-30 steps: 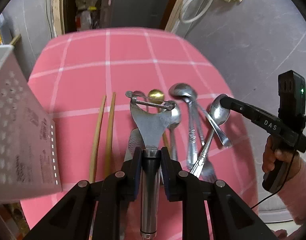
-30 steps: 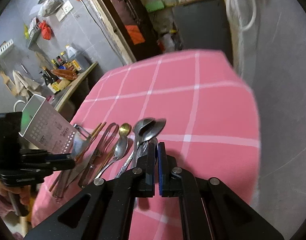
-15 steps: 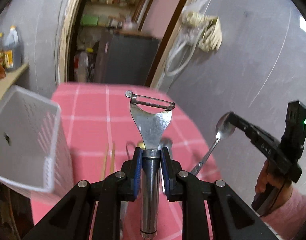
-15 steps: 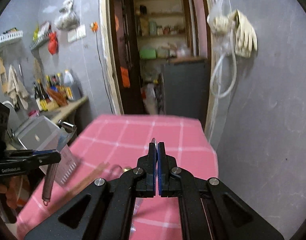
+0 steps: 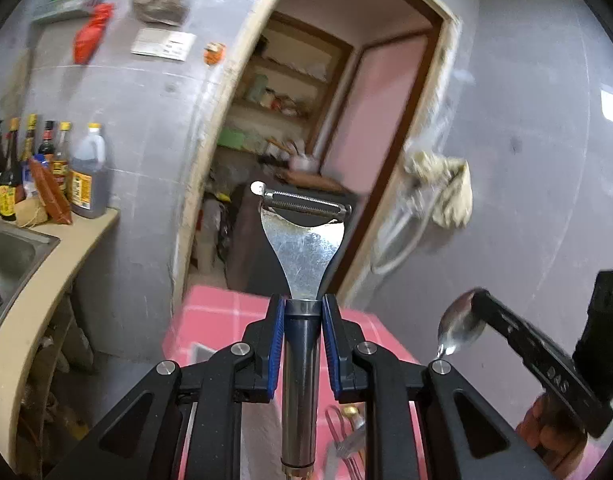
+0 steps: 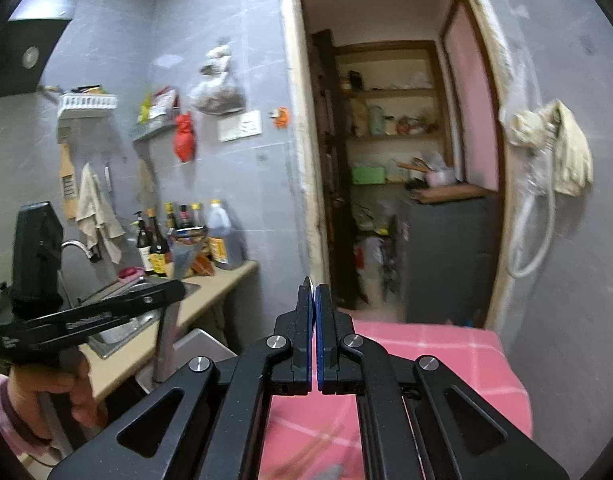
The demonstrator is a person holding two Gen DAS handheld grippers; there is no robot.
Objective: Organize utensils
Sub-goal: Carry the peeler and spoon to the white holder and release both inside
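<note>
My left gripper (image 5: 302, 320) is shut on a steel peeler (image 5: 302, 240), handle clamped between the blue pads, blade end up and raised high above the pink checked table (image 5: 214, 320). It also shows in the right wrist view (image 6: 166, 308) with the peeler handle (image 6: 164, 344) hanging down. My right gripper (image 6: 313, 312) is shut; the left wrist view shows a spoon (image 5: 460, 328) held at its tip (image 5: 482, 300). The white perforated holder (image 6: 198, 344) sits at the table's left edge. A few utensils (image 5: 346, 432) lie on the table below.
A counter (image 6: 210, 292) with a sink (image 5: 6, 256) and sauce bottles (image 5: 86, 172) stands to the left. A doorway to a pantry (image 6: 386, 160) is behind the table. A hose and cloth (image 6: 554, 152) hang on the grey wall at the right.
Both grippers have lifted and tilted upward, away from the table. The peeler and the spoon rose with them; the table and utensil pile dropped low in both views.
</note>
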